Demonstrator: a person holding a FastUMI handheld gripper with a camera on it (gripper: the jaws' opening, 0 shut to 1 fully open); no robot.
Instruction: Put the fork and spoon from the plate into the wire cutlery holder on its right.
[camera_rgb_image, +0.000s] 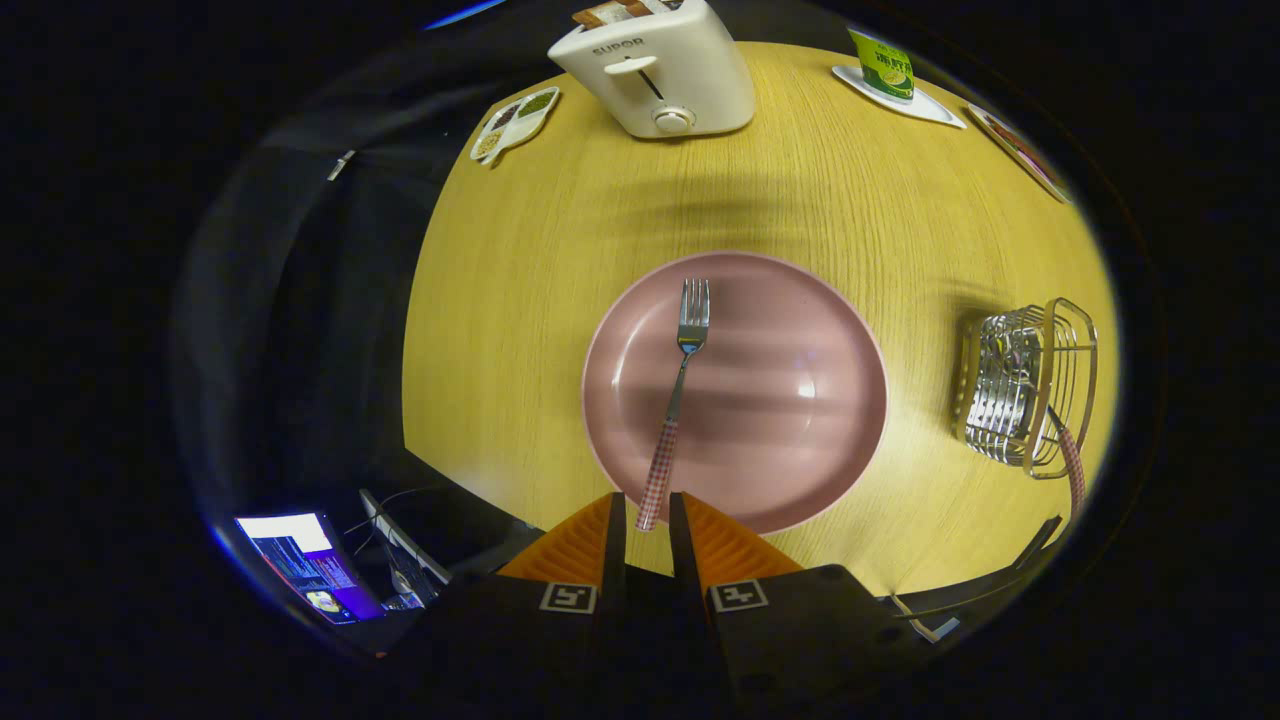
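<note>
My tool (647, 520) sits low over a round wooden table (500, 330) in a dark booth, its fingers (612, 530) nearly together around the tip of a fork's handle.

The table is pale yellow wood grain; beyond its near edge, in the dark, I see a lit screen (300, 565). A pink plate (780, 400) lies just ahead of the fingers, and the fork (680, 380) rests on it, tines pointing away, its checked handle reaching back between the fingers; I cannot tell whether both press on it. To the plate's right stands the wire cutlery holder (1025, 385), with a checked handle (1072, 462) sticking out of it. At the far side are a white toaster (660, 75) holding bread, a small divided dish (515, 122), and a green carton (882, 62) on a white tray (935, 108).
</note>
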